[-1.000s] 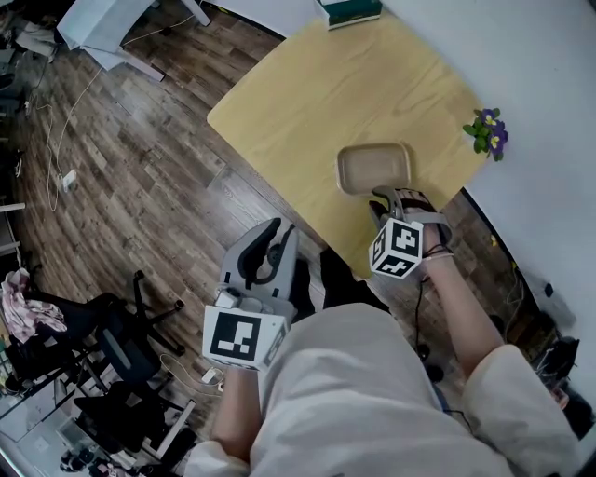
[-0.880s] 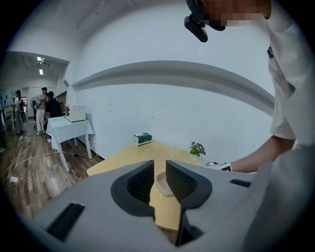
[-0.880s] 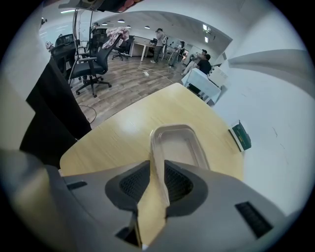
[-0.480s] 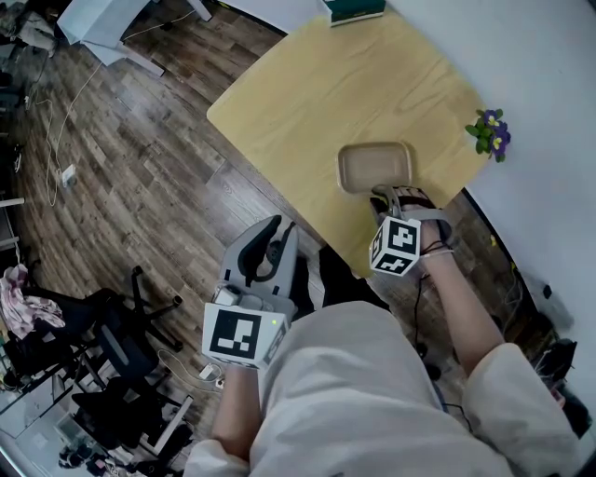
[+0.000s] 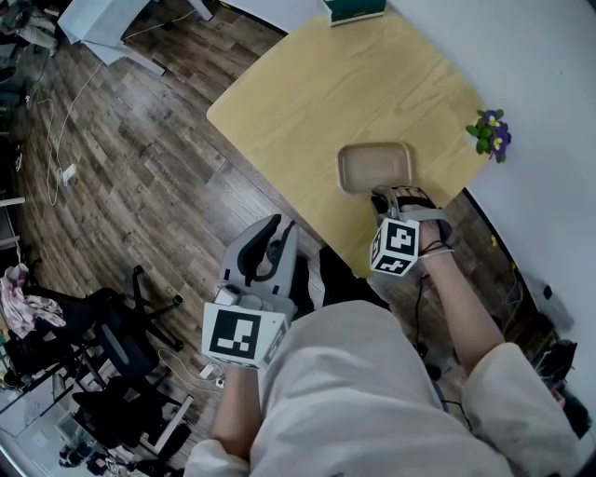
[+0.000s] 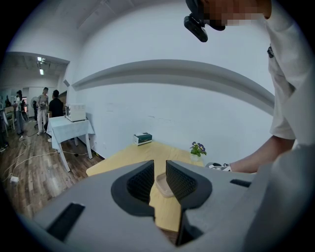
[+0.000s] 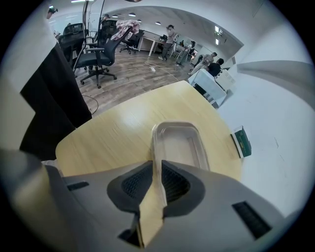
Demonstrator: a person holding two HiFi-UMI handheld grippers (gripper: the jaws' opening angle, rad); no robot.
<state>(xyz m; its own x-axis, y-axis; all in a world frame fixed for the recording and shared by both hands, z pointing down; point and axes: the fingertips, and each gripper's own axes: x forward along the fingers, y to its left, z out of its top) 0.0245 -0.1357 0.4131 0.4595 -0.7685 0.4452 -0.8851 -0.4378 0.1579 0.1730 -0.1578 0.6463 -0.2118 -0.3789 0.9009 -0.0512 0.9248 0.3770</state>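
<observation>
In the head view a pale wooden table (image 5: 326,84) stands on a plank floor (image 5: 140,177), with a shallow tan tray (image 5: 375,168) lying near the table's near edge. The right gripper (image 5: 382,194) reaches the tray's near rim, its marker cube just behind on the hand. The left gripper (image 5: 270,235) hangs off the table over the floor, well apart from the tray. A green box (image 5: 352,9) sits at the table's far edge, a small potted flower (image 5: 489,132) by the white wall, and office chairs (image 5: 112,345) stand to the lower left. In the left gripper view its jaws stand a little apart with nothing between them; through the gap show the tabletop and the tray (image 6: 163,183) beyond, with the green box (image 6: 142,139) and the flower (image 6: 198,148) farther back and a cloth-draped side table (image 6: 71,129) at left. In the right gripper view the jaws are pressed together on the tray's near rim (image 7: 158,147), and the tray runs away from them across the tabletop, empty inside.
</observation>
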